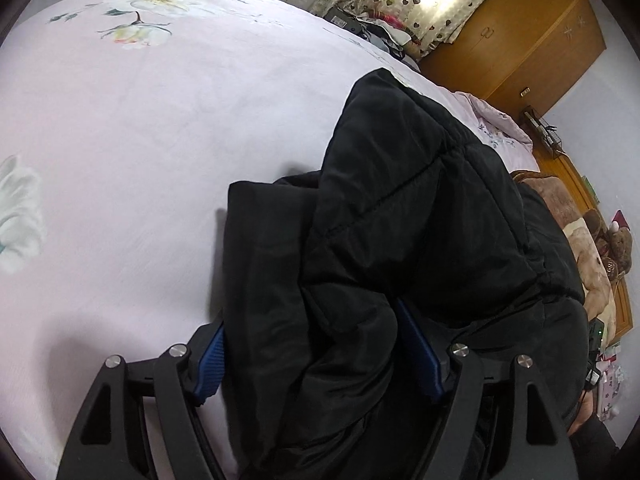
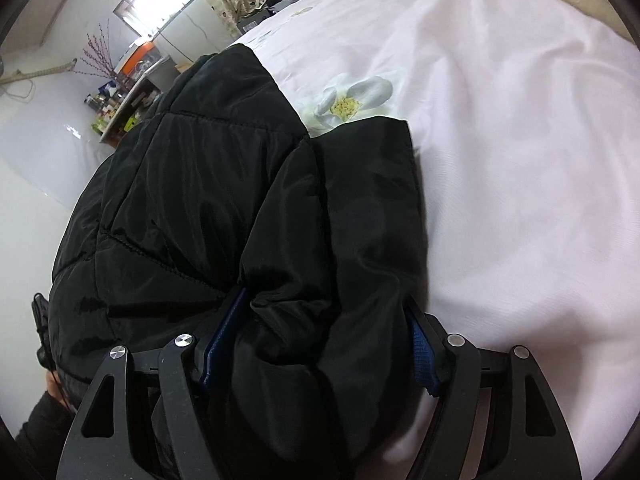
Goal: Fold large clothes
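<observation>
A folded black jacket (image 1: pixel 400 220) is being laid on the bed (image 1: pixel 120 140) – both tongs, left (image 1: pixel 320 360) and right (image 2: pixel 320 344), are standing open around its bulk, apparently letting it settle.

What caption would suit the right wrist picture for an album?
Open right gripper straddling a bunched fold of a black padded jacket lying on a pink floral bedsheet.

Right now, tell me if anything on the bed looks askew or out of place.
The black padded jacket lies bunched, not flat, on the pink floral sheet; thick folds sit between both grippers' blue pads. Nothing looks damaged or spilled.
</observation>
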A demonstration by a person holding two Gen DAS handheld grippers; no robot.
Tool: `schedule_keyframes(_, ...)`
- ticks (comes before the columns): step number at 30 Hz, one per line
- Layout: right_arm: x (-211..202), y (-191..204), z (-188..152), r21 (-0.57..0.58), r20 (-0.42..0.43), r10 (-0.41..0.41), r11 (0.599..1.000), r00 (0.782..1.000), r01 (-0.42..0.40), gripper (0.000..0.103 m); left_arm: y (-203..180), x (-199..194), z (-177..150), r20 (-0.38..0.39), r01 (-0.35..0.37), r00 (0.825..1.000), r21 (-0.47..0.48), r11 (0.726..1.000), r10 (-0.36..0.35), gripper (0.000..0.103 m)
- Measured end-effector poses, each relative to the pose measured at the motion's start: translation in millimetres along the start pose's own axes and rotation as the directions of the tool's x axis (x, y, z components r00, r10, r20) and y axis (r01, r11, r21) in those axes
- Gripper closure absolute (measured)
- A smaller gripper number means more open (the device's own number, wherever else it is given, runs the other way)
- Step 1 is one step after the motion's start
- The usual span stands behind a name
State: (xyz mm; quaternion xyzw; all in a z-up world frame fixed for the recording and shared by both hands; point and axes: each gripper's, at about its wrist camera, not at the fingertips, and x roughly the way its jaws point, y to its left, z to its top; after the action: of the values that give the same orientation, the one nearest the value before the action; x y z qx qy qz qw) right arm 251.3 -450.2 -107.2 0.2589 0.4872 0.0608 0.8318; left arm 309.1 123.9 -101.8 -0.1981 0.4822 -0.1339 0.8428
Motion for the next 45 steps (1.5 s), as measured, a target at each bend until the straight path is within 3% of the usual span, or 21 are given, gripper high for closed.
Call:
schedule_keyframes(2,0,1,-2,0.005,-0.002,0.01,1.0,1.0,-0.01,0.035,-1,-2,-2,0.004,0.003,1.0,-0.005,1.0,-0.003,0.025)
schedule_keyframes(4,-6,2,-6,-0.004,0.003,0.023,1.0,1.0,-0.023,0.048,1,-6,-9,0.007,0.009,1.0,-0.012,1.0,-0.009,0.03)
schedule_keyframes(8,-5,7,-10,-0.02,0.006,0.015,1.0,1.0,-0.015,0.055,-2,-2,-11,0.005,0.002,1.0,0.003,1.0,-0.002,0.037)
schedule_keyframes(13,-7,23,0,-0.038,0.015,-0.022,0.999,1.0,0.022,0.073,-29,-10,-2,0.001,-0.077,0.997,0.073,0.994,0.078,0.069)
schedule_keyframes(16,-24,34,2,-0.055,0.038,-0.047,0.997,0.998,0.049,0.079,-40,-32,2,0.032,-0.113,0.993,0.085,0.99,0.111,0.077)
schedule_keyframes(26,-99,59,-4,-0.106,0.129,0.004,0.994,0.992,0.009,0.083,-68,-110,9,0.138,-0.081,0.988,0.132,0.988,0.063,0.079)
schedule_keyframes(30,-108,71,-3,-0.112,0.148,0.027,0.994,0.989,-0.011,0.084,-65,-128,11,0.164,-0.077,0.985,0.135,0.988,0.054,0.079)
schedule_keyframes(39,-94,118,27,-0.144,0.182,0.076,0.988,0.98,-0.05,0.083,-56,-142,56,0.232,-0.102,0.97,0.135,0.986,0.069,0.079)
schedule_keyframes(45,-53,149,56,-0.157,0.183,0.109,0.984,0.977,-0.08,0.083,-28,-130,103,0.262,-0.132,0.96,0.108,0.985,0.1,0.079)
